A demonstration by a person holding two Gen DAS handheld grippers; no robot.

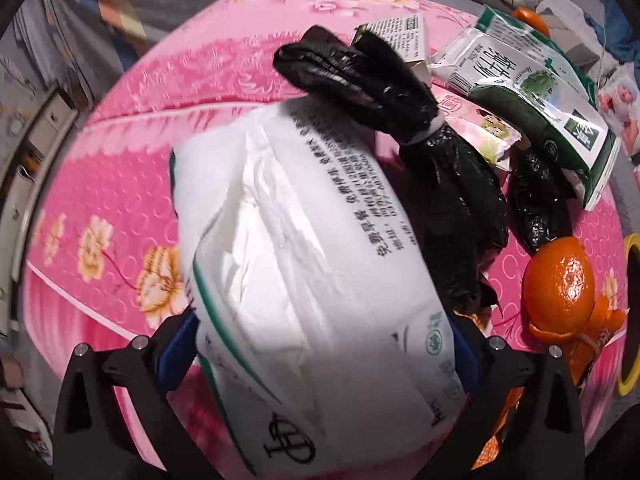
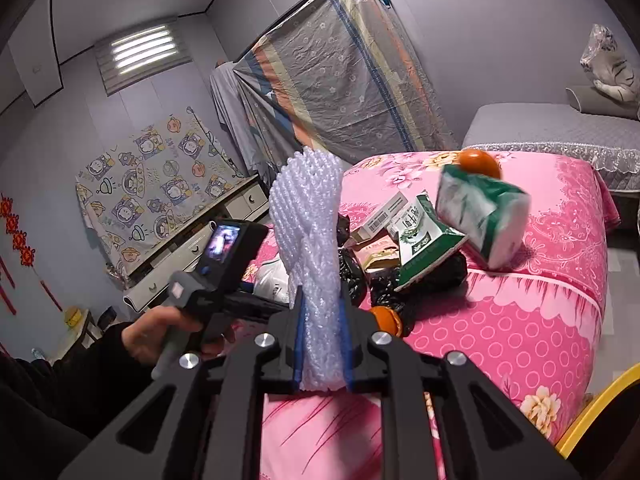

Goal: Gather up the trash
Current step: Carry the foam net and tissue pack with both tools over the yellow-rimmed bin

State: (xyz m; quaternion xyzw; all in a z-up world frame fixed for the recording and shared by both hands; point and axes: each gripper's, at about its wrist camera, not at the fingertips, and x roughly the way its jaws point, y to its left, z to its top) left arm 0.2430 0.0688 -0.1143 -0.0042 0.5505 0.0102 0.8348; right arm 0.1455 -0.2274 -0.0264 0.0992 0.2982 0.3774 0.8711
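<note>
We log the left gripper (image 1: 320, 344) clamped on a white tissue pack (image 1: 304, 280) at frame centre, the right gripper (image 2: 323, 344) pinching bubble wrap (image 2: 310, 248) (upright, frame centre), above the pink bedspread (image 2: 520, 320).

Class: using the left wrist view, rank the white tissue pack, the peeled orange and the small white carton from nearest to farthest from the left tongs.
1. White tissue pack: gripped between the left tongs.
2. Peeled orange: right, on the pink bedspread.
3. Small white carton: far, top centre.

Tissue pack (image 1: 312, 280): glossy white plastic film. Bags (image 1: 400, 92): shiny crinkled black plastic. Bubble wrap (image 2: 310, 240): translucent, knobbly. Bedspread (image 1: 132, 128): pink embossed cloth.
</note>
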